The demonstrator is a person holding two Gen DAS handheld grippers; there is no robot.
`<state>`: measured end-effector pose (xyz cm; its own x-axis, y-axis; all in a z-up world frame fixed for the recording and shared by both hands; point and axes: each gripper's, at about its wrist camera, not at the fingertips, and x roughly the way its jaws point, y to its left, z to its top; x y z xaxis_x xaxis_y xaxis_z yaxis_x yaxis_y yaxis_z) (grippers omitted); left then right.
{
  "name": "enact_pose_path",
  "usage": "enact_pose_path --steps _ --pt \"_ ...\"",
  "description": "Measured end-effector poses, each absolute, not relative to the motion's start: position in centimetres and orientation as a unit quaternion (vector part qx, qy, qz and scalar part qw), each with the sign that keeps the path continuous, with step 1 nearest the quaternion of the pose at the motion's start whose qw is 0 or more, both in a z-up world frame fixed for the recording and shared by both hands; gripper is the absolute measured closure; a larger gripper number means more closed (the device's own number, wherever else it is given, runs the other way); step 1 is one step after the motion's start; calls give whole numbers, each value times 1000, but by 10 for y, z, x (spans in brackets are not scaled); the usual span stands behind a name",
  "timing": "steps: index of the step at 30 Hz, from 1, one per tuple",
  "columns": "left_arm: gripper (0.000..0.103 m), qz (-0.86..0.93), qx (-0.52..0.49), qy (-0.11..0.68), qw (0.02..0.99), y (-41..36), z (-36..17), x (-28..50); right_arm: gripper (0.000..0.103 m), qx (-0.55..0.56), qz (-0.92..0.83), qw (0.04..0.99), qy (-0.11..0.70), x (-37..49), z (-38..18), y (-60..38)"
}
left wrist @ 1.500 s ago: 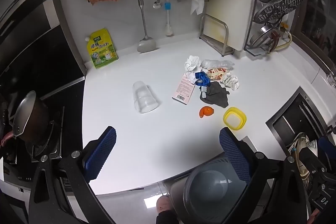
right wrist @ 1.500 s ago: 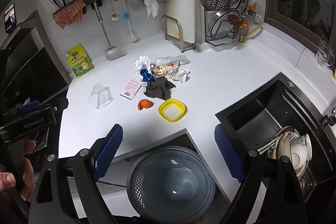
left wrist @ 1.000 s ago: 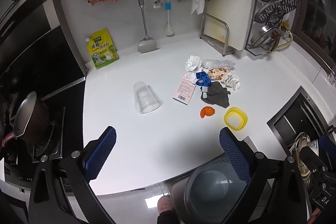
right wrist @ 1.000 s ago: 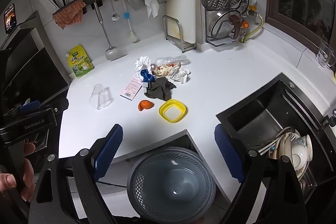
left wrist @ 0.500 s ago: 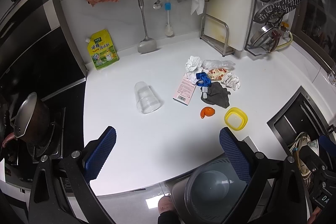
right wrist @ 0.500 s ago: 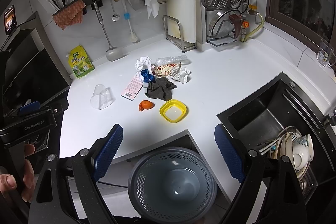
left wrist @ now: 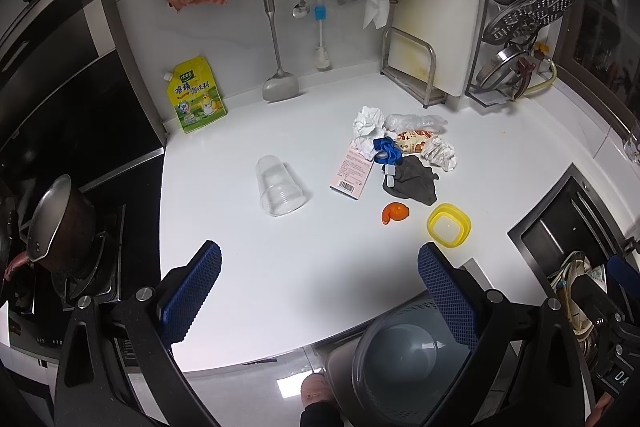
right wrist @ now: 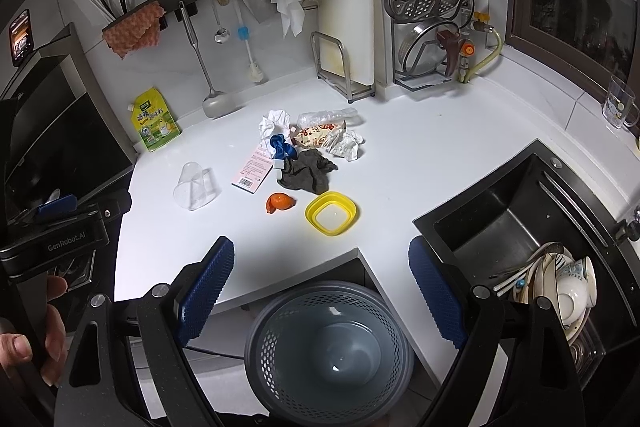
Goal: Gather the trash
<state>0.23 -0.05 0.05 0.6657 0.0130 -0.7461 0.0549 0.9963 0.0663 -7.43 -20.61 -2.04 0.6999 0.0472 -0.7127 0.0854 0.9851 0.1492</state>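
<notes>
Trash lies on the white counter: a clear plastic cup on its side, a pink carton, crumpled white paper, a snack wrapper, a dark rag, orange peel and a yellow lid. A grey mesh bin stands on the floor below the counter's edge. My left gripper and right gripper hover open and empty, well short of the trash.
A black sink with dishes lies at right. The stove with a pot is at left. A yellow pouch, hanging utensils, a cutting board and a lid rack line the back wall. A hand holds the left gripper's handle.
Both views drift very slightly; the trash sits a touch further right and lower than 1.5 s ago. Nothing was taken hold of or moved.
</notes>
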Motion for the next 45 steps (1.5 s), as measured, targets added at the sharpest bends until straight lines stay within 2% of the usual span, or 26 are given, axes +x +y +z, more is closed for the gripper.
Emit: enact_pose_path --steps 45 --pt "6 -11 43 410 911 0 -1 -2 18 90 -6 917 389 -74 -21 -211"
